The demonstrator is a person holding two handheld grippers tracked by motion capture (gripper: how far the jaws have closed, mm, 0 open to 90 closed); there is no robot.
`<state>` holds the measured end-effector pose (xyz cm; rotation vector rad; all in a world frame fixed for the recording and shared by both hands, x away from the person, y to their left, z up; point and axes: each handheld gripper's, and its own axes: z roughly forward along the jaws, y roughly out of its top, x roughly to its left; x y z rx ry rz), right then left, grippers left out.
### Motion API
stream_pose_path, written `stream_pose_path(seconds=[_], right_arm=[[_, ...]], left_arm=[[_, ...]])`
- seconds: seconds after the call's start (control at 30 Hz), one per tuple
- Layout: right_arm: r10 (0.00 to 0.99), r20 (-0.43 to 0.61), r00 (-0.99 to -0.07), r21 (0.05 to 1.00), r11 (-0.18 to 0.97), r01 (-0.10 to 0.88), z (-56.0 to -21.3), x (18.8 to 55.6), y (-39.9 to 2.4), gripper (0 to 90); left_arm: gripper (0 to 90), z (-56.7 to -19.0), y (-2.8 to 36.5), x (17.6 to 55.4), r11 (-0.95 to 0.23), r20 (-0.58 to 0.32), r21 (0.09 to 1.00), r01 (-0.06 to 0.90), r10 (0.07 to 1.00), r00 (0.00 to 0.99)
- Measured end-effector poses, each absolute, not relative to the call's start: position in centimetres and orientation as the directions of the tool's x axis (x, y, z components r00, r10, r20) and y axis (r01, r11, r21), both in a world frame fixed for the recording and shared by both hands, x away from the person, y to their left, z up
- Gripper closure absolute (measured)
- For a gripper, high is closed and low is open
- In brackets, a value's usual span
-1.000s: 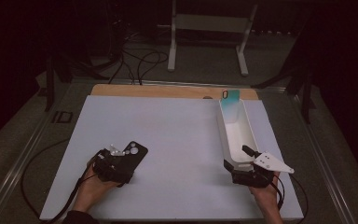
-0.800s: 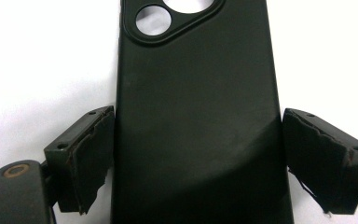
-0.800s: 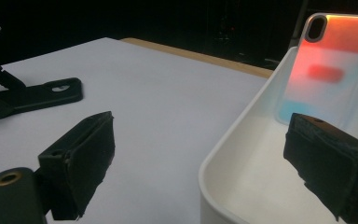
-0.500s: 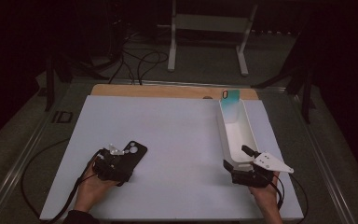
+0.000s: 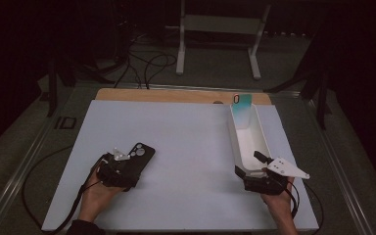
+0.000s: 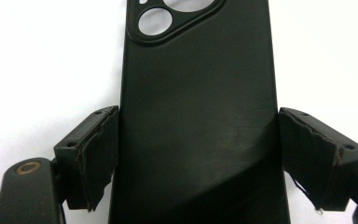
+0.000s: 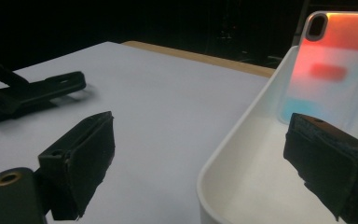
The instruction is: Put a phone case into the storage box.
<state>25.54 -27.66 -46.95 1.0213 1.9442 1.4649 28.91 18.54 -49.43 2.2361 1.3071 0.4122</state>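
A black phone case (image 5: 137,157) lies back up on the white table sheet at the left, its camera cut-out pointing away. My left gripper (image 5: 127,169) has just been closing its jaws on it. In the left gripper view both pads (image 6: 98,154) press on the long edges of the case (image 6: 196,116). The right gripper (image 5: 250,167) stands open at the near end of a long white tray (image 5: 262,142), one jaw outside the wall and one inside (image 7: 205,158). A translucent case (image 7: 331,65), red to teal, leans upright at the tray's far end (image 5: 242,110).
The white sheet (image 5: 186,127) covers a wooden table whose far edge (image 5: 176,95) shows as a bare strip. Cables trail from both grippers over the near edge. Beyond the table stand a metal frame (image 5: 215,29) and loose floor cables.
The left hand has shifted slightly at the black case. The right gripper and the tray have kept still.
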Motion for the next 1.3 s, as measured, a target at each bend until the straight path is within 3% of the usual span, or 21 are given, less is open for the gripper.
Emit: stream_pose_path(seconds=[0.47,1.3], right_arm=[[0.806,0.071,-0.588,0.94,0.143,0.309,-45.9,26.3,-27.3,8.6],[0.737,0.101,-0.668,0.928,0.171,0.33,-41.7,29.3,-23.8,8.6]], left_arm=[[16.3,-45.8,17.1,28.5,-0.416,0.05,0.661,0.624,0.855,0.517],[16.1,-42.1,13.6,28.2,-0.441,0.104,0.766,0.468,0.804,0.586]])
